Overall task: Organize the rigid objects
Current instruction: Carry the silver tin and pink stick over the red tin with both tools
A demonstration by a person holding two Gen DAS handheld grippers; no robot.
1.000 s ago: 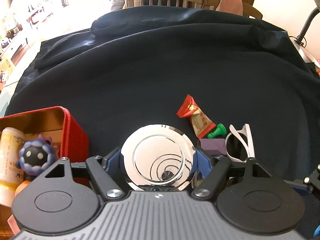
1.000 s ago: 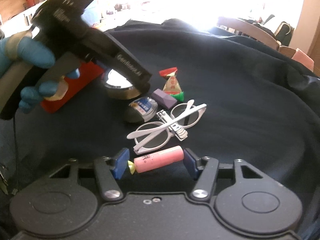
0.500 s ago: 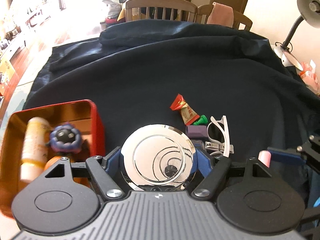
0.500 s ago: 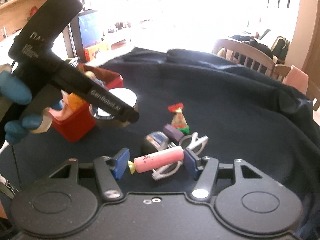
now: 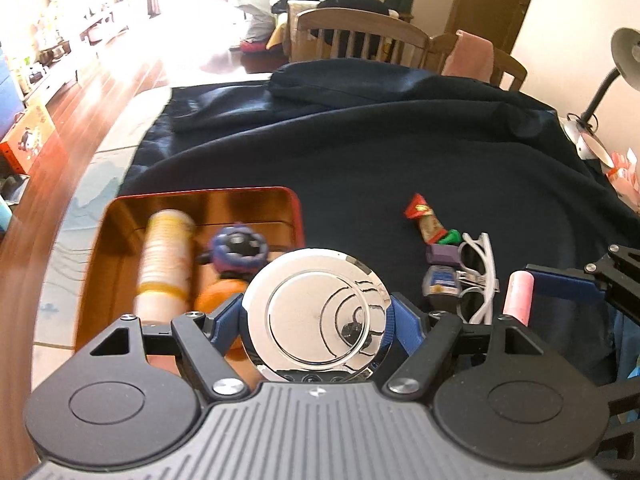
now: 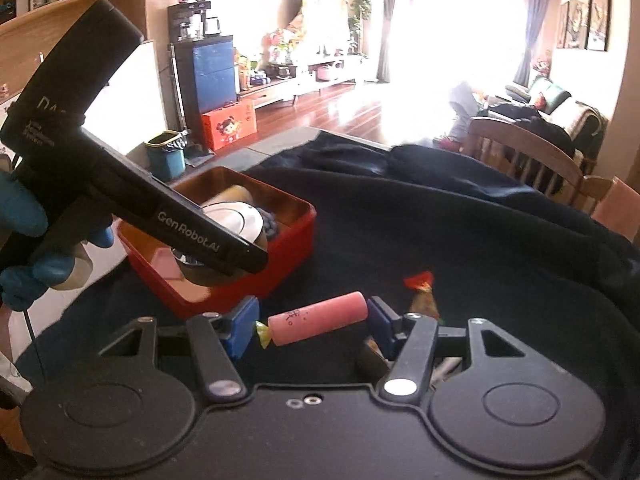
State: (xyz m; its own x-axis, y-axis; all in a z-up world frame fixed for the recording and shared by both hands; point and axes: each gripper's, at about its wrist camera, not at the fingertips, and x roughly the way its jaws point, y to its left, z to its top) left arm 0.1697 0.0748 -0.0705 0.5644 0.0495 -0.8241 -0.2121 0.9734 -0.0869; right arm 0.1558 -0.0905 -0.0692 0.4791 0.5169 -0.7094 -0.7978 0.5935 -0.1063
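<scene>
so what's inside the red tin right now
Inside the red tin: a pale bottle with yellow bands, a purple round toy and something orange. The shiny disc in the left hand-held gripper covers the near corner.

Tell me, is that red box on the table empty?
No. The red box already holds a pale bottle, a blue-purple round toy and something orange.
</scene>
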